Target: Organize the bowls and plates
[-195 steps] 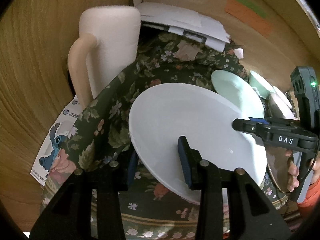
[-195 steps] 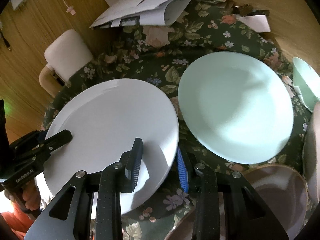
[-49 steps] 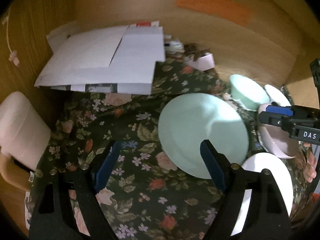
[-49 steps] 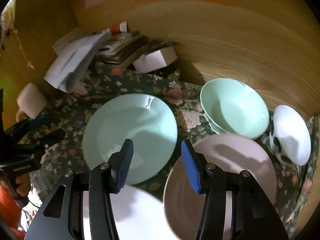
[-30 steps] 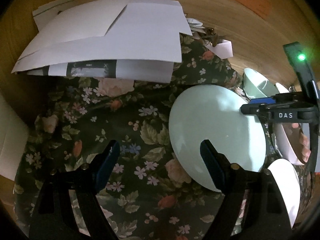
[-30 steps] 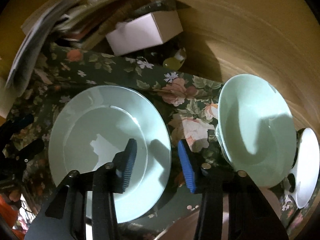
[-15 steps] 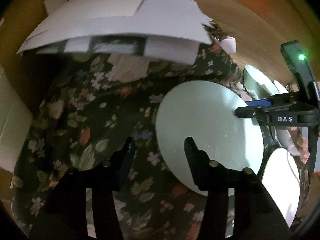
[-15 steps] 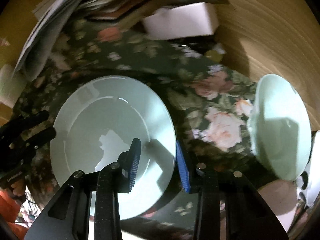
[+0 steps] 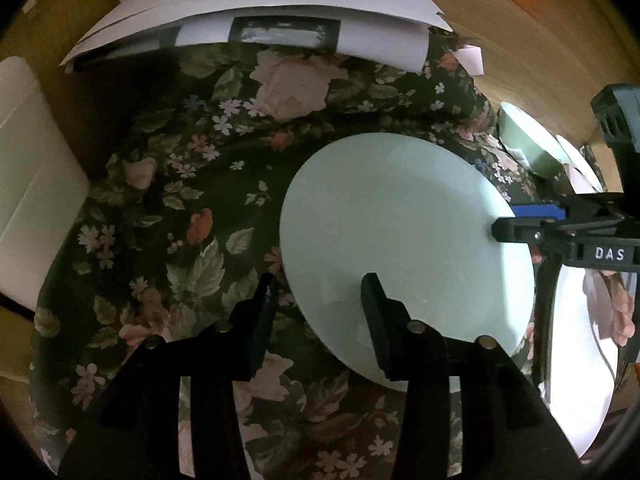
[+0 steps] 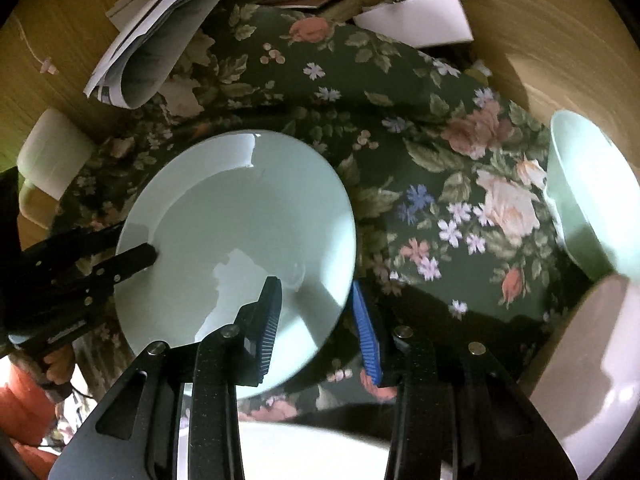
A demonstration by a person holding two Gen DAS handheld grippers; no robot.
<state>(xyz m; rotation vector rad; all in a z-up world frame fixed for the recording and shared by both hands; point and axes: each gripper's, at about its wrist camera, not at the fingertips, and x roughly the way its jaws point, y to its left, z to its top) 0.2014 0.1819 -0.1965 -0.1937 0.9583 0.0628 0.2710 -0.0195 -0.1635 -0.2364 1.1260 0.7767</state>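
Note:
A pale green plate lies on the floral tablecloth; it also shows in the right wrist view. My left gripper is open and straddles the plate's left rim, one finger over the plate, one outside. My right gripper is open and straddles the opposite rim. A green bowl, a pink plate and a white plate lie near.
A stack of white papers lies at the back. A white box stands by the wooden wall. A cream mug sits at the left edge of the cloth.
Both grippers have moved down and in onto the green plate's opposite rims. The left jaws have narrowed from wide open. The white plate held earlier now lies near the pink plate.

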